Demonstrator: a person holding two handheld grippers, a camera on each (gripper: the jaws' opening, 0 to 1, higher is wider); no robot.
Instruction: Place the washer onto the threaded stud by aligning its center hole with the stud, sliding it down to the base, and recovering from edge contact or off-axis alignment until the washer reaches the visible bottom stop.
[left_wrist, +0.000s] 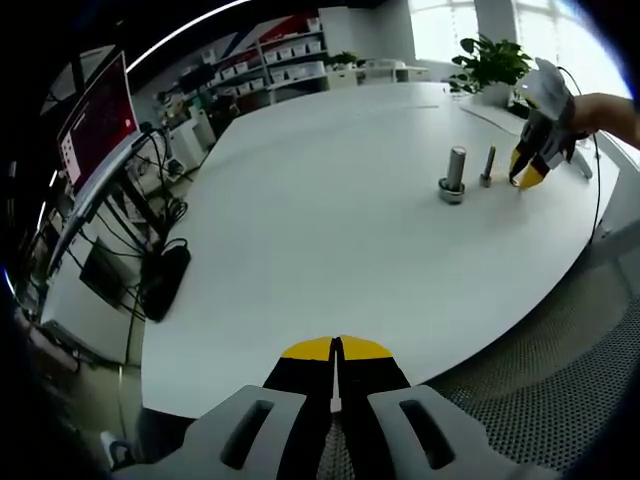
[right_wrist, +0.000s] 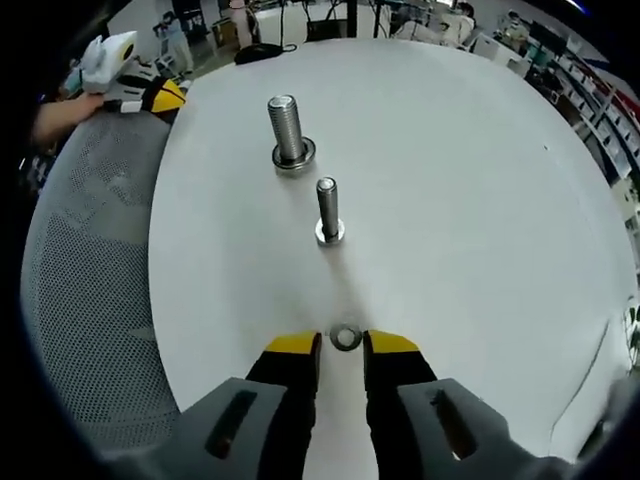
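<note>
A small steel washer (right_wrist: 346, 337) lies flat on the white table (right_wrist: 450, 200), between the yellow tips of my right gripper (right_wrist: 343, 352). The jaws stand a little wider than the washer, so the gripper is open. Beyond it a thin threaded stud (right_wrist: 328, 208) stands upright on its base. Farther on is a thicker stud (right_wrist: 286, 125) with a ring around its foot. In the left gripper view my left gripper (left_wrist: 338, 350) is shut on nothing at the near table edge, far from the thick stud (left_wrist: 455, 168) and thin stud (left_wrist: 488, 165). The right gripper (left_wrist: 530, 168) is low beside them.
A grey mesh chair (right_wrist: 90, 280) sits against the table edge, with the left gripper (right_wrist: 150, 95) and a hand above it. A monitor (left_wrist: 100, 125), cables and a black object (left_wrist: 165, 280) are off the table's left side. A potted plant (left_wrist: 490, 65) stands at the far end.
</note>
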